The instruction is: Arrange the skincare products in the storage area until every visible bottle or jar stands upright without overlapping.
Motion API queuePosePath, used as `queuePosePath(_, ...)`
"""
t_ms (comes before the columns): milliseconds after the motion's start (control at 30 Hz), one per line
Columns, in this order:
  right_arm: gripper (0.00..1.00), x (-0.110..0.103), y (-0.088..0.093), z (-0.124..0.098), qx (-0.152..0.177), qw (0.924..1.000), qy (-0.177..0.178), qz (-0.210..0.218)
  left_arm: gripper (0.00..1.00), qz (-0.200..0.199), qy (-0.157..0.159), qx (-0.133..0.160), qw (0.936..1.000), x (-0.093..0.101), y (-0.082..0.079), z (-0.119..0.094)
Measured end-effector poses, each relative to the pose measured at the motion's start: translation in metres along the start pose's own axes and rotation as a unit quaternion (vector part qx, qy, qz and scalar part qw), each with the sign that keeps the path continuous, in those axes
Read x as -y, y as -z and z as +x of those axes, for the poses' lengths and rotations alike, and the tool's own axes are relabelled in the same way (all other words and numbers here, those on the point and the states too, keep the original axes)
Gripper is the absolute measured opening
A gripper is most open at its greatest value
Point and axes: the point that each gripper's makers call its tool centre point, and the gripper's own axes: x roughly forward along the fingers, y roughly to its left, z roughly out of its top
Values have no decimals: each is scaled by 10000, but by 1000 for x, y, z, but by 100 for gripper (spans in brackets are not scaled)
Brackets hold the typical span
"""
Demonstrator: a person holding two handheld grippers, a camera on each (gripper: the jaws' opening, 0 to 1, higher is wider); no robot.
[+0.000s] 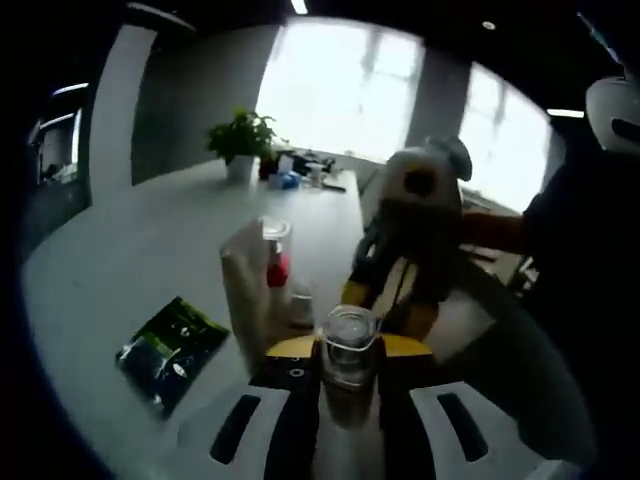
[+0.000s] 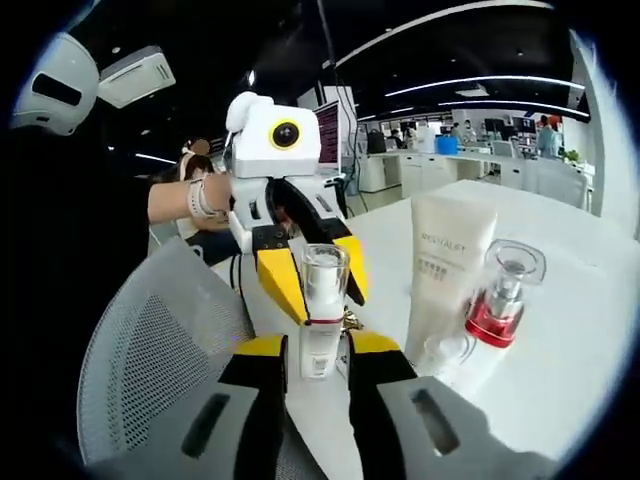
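Note:
A slim white pump bottle (image 2: pixel 320 325) with a clear cap stands at the table's near edge, seen from the other side as the bottle (image 1: pixel 348 352). My left gripper (image 1: pixel 348 348) is shut on its upper part, its yellow jaws pressing the cap from both sides. My right gripper (image 2: pixel 318 345) closes on the bottle's lower body. Facing it, the left gripper (image 2: pixel 318 285) shows with a hand behind it. The right gripper (image 1: pixel 392 300) shows just behind the bottle. A white tube (image 2: pixel 445 270) stands upright, beside it a red-based bottle (image 2: pixel 498 300) and a small clear jar (image 2: pixel 445 352).
A green-black sachet (image 1: pixel 170 350) lies flat on the white table (image 1: pixel 150 260). The tube (image 1: pixel 248 290), red bottle (image 1: pixel 277 258) and small jar (image 1: pixel 300 305) cluster mid-table. A potted plant (image 1: pixel 240 140) stands at the far end. A grey mesh chair (image 2: pixel 150 350) sits by the table's edge.

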Motion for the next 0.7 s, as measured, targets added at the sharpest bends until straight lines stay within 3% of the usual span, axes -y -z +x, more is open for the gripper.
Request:
queuePosePath(133,22,6,-3,-8,92,9998,183,60,18,-52,-189,-60,9998,-5,5,8)
queuePosePath(267,21,13,-7,-16,156,9991,386,77,18,-213,-333,72,9992,-8,3,13)
queuePosePath(300,20,22,-5,-19,57,9975,702,7,18,-247,-387,79,9989,-9,3,14)
queuePosePath(433,19,27,-10,-25,177,9953,947,98,17,-180,-677,-30,9975,-18,9,20)
queuePosePath(700,16,27,-22,-22,324,9934,1091,126,17,-65,-779,44,9969,-14,9,31)
